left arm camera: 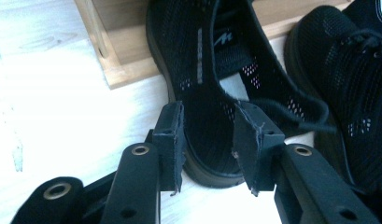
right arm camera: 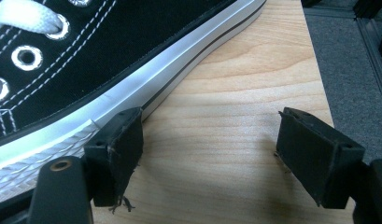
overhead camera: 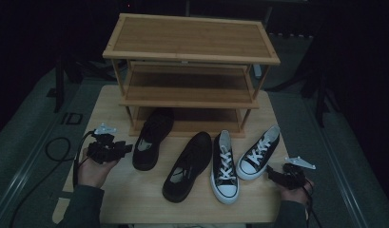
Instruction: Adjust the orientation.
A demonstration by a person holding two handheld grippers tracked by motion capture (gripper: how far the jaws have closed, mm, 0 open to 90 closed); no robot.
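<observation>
A black mesh shoe [overhead camera: 151, 140] lies with its toe under the wooden rack [overhead camera: 192, 42]. My left gripper [overhead camera: 128, 148] is at its heel. In the left gripper view the jaws [left arm camera: 209, 109] stand on either side of the heel of this shoe [left arm camera: 212, 135], close to its sides, and I cannot tell whether they touch it. A black canvas sneaker [overhead camera: 258, 152] with a white sole lies at the right. My right gripper [overhead camera: 270, 174] is open beside its toe. In the right gripper view the gripper [right arm camera: 212, 121] has bare wood between its jaws, and the sneaker [right arm camera: 86, 56] runs past the left jaw.
A second black shoe [overhead camera: 187, 166] and a second canvas sneaker [overhead camera: 224, 168] lie between the two, toes toward the rack. The rack has three shelves and stands at the back of the wooden table [overhead camera: 135, 199]. Dark floor and cables surround the table.
</observation>
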